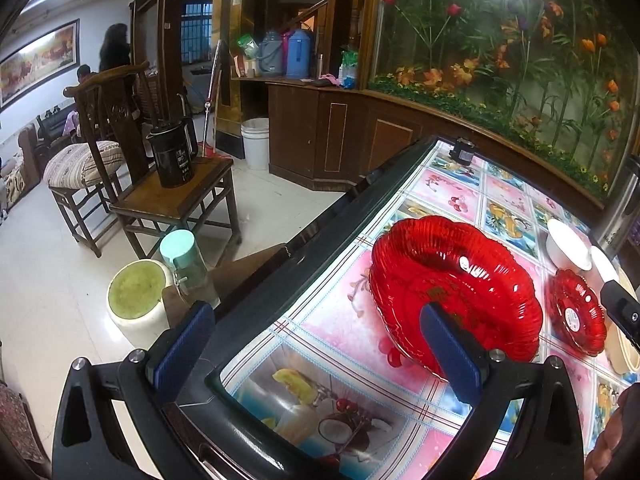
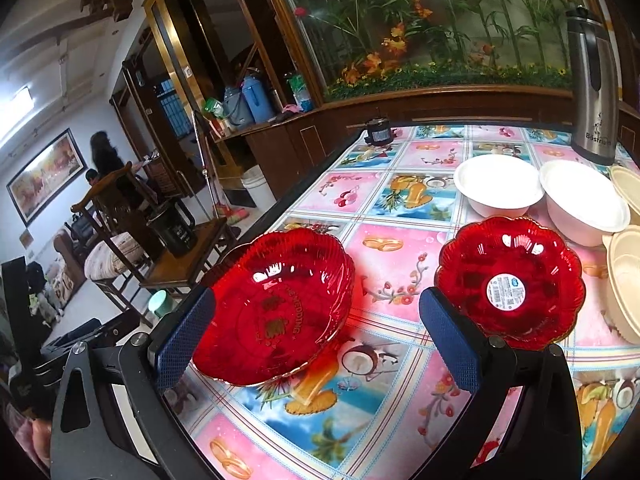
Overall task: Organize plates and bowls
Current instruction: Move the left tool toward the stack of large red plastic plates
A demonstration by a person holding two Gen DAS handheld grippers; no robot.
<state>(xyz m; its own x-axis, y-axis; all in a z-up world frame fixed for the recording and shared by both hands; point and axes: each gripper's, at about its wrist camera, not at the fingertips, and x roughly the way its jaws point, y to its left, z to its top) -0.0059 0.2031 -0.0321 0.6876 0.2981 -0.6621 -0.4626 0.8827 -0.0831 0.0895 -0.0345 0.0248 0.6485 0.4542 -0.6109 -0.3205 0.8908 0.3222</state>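
Both tools are wide open and hold nothing. The left tool (image 1: pixel 320 344) hangs over the near edge of the surface (image 1: pixel 344 364), one finger in front of the big red plate (image 1: pixel 452 284). The right tool (image 2: pixel 316 332) faces that plate and the small red plate (image 2: pixel 508 276). The plates still look unsorted, so picking one up to stack seems next. White bowls (image 2: pixel 496 184) sit farther back. Chairs stand on the left.

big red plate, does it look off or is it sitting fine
It looks off: the big red plate is tilted, its left rim raised toward the table edge rather than lying flat. The small red plate sits level. Nothing spilled or broken is visible.
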